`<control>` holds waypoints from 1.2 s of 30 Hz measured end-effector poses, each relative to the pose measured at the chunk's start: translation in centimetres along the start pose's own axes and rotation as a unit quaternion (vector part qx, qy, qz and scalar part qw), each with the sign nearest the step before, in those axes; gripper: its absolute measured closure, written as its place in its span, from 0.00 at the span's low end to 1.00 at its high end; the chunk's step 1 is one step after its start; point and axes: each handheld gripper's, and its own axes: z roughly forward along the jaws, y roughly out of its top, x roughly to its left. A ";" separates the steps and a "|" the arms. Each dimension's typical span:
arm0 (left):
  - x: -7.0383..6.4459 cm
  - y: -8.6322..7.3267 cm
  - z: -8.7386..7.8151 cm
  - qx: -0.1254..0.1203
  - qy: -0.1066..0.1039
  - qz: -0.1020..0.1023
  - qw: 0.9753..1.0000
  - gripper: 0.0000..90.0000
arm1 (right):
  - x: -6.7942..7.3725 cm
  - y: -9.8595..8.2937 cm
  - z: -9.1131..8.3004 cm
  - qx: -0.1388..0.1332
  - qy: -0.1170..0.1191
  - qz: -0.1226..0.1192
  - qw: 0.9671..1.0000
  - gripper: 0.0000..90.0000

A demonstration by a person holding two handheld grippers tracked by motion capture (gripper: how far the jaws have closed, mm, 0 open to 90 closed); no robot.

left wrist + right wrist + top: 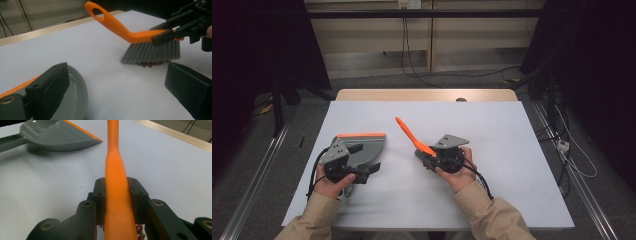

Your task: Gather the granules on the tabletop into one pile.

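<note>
While clamped — brush [115, 195], right gripper [116, 195]

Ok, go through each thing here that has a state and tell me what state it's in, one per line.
Brush: held by its orange back, bristles down on the table over small red bits.
Dustpan: lying on the table, apart from the brush, nothing seen in it.
Right gripper: shut on the brush.
Left gripper: at the dustpan's handle; grip cannot be told.
Table: white surface.
</note>
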 end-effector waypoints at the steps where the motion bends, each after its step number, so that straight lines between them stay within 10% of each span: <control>1: 0.0 0.0 0.0 0.000 0.000 0.000 1.000 0.06 | -0.1 -0.1 -0.1 0.001 0.001 0.000 1.000 0.79; 27: 0.1 0.0 -0.1 -0.003 0.002 -0.005 1.000 0.06 | -0.4 0.2 -0.9 0.010 0.016 0.003 1.000 0.79; 36: 0.1 0.0 0.0 -0.001 0.001 -0.003 1.000 0.06 | -3.4 -0.3 -3.1 -0.036 -0.011 0.047 0.998 0.79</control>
